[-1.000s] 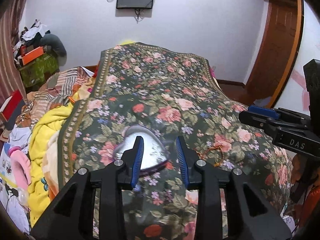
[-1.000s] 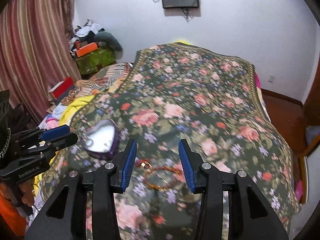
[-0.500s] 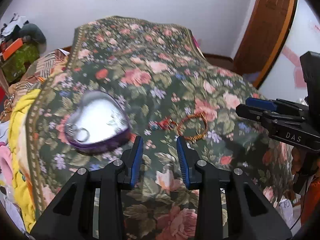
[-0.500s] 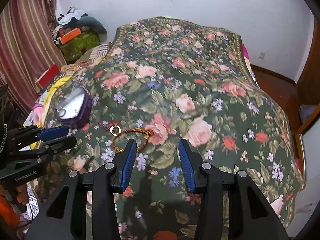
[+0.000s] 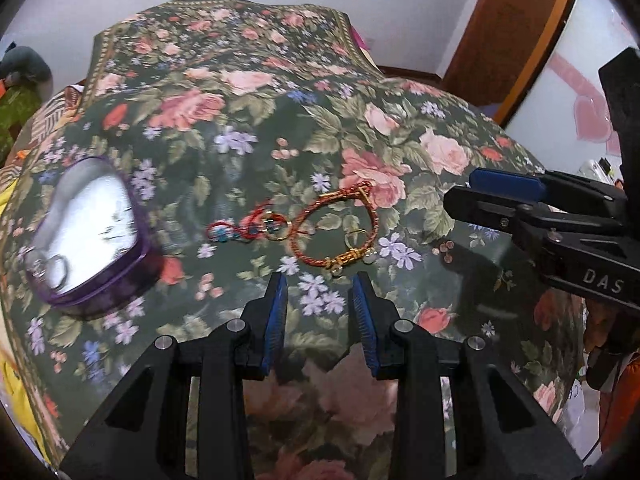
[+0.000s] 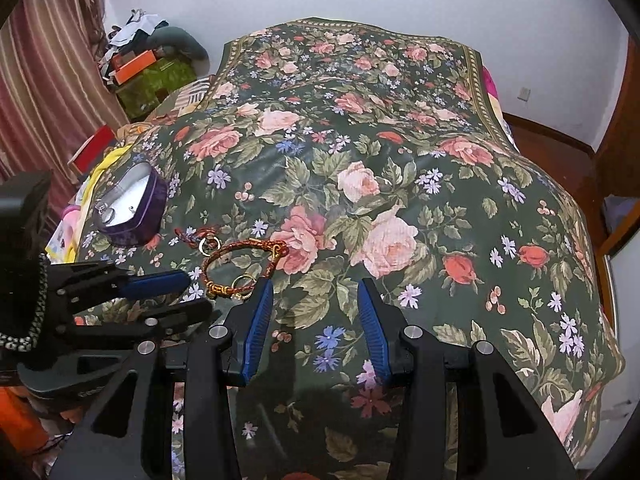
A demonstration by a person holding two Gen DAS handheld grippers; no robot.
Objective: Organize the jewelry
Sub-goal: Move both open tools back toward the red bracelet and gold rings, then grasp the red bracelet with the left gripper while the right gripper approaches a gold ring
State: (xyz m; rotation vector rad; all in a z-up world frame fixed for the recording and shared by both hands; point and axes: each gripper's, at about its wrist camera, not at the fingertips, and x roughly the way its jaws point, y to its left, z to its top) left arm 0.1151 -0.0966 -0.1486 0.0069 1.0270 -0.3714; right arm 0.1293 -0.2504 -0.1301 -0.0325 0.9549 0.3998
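A purple heart-shaped box (image 5: 86, 236) with a silver inside lies open on the floral bedspread (image 5: 256, 92); a small ring lies in it. A red-gold cord bracelet (image 5: 336, 232) and a red charm string with a gold ring (image 5: 256, 229) lie to its right. My left gripper (image 5: 320, 292) is open and empty just short of the bracelet. My right gripper (image 6: 316, 300) is open and empty; the bracelet (image 6: 240, 264) lies off its left finger, the box (image 6: 134, 208) farther left.
The right gripper's fingers (image 5: 520, 204) reach in from the right of the left wrist view. Clutter and a green box (image 6: 156, 76) stand at the far left wall. A curtain (image 6: 44, 80) hangs at left. A wooden door (image 5: 516, 28) is at right.
Both grippers have dropped lower and closer to the bedspread. The left gripper has swung right from the heart box until the bracelet lies ahead of its fingers. Both stay open.
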